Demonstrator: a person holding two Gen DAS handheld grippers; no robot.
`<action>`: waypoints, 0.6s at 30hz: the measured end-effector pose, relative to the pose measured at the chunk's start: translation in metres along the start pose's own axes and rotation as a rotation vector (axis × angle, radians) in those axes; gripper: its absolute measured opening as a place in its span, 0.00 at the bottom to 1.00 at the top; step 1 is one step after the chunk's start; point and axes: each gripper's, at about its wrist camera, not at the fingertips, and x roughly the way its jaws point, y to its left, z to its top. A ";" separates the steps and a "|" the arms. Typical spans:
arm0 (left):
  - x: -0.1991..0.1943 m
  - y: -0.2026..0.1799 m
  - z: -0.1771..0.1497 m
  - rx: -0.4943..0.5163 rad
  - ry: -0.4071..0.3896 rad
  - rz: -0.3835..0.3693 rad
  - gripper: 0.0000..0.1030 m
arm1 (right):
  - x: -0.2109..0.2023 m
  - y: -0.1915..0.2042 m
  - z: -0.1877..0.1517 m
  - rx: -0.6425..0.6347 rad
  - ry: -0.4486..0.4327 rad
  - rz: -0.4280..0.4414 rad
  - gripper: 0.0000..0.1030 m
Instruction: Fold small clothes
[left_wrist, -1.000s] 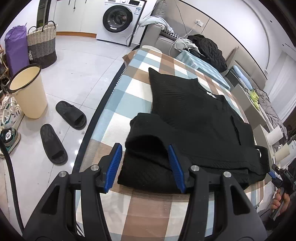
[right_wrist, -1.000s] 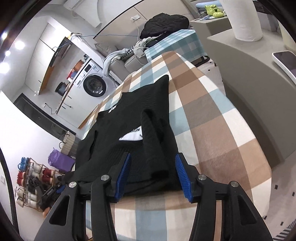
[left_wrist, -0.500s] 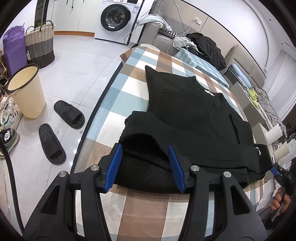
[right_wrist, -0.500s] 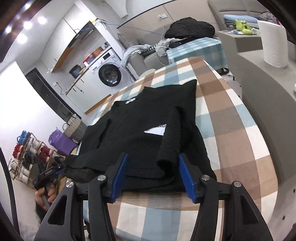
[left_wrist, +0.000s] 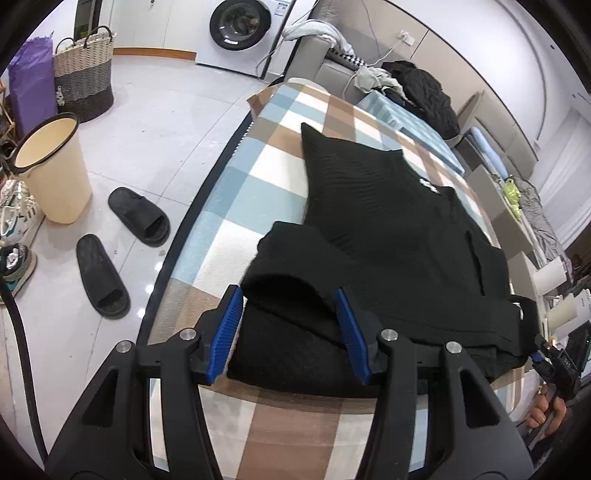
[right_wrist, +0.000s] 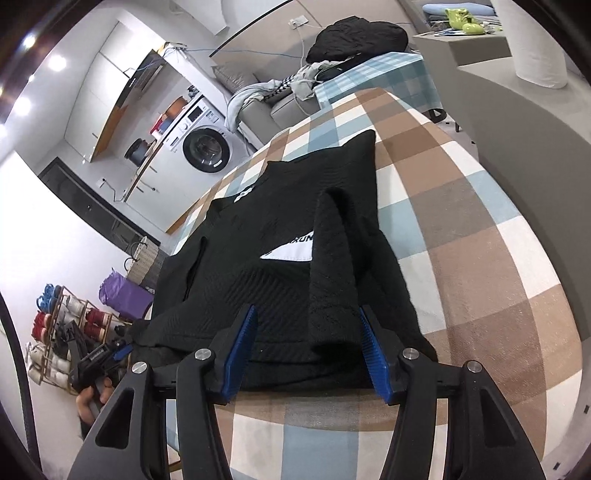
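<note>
A black knit top (left_wrist: 388, 221) lies flat on the checkered table (left_wrist: 258, 177), with one sleeve folded in over each side. My left gripper (left_wrist: 287, 295) is open at the near left corner, and the folded sleeve end (left_wrist: 288, 284) humps up between its blue pads. My right gripper (right_wrist: 307, 310) is open at the near right corner. There the other sleeve (right_wrist: 332, 266) lies beside its right pad, over the top (right_wrist: 258, 266) and its white label (right_wrist: 291, 249). Each wrist view shows the other gripper (left_wrist: 554, 365) (right_wrist: 99, 358) in a hand at the table's edge.
Two black slippers (left_wrist: 140, 221), a beige bin (left_wrist: 51, 166) and a woven basket (left_wrist: 83, 85) stand on the floor left of the table. A sofa with piled clothes (left_wrist: 417, 92) lies beyond. A grey counter (right_wrist: 517, 129) with a paper roll (right_wrist: 535, 44) flanks the right side.
My left gripper has crept closer, so the sleeve end now fills the gap between its pads. The right wrist view swung aside and back, and its jaws stand slightly wider.
</note>
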 end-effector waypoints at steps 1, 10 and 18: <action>0.000 0.001 0.000 0.004 0.009 -0.001 0.47 | 0.000 0.000 0.000 -0.001 0.002 -0.003 0.55; 0.015 0.010 0.015 -0.040 0.034 -0.039 0.54 | 0.003 -0.004 -0.002 0.011 0.021 -0.008 0.55; 0.025 -0.005 0.029 -0.039 0.014 -0.036 0.26 | 0.005 -0.003 -0.004 0.015 0.021 0.000 0.55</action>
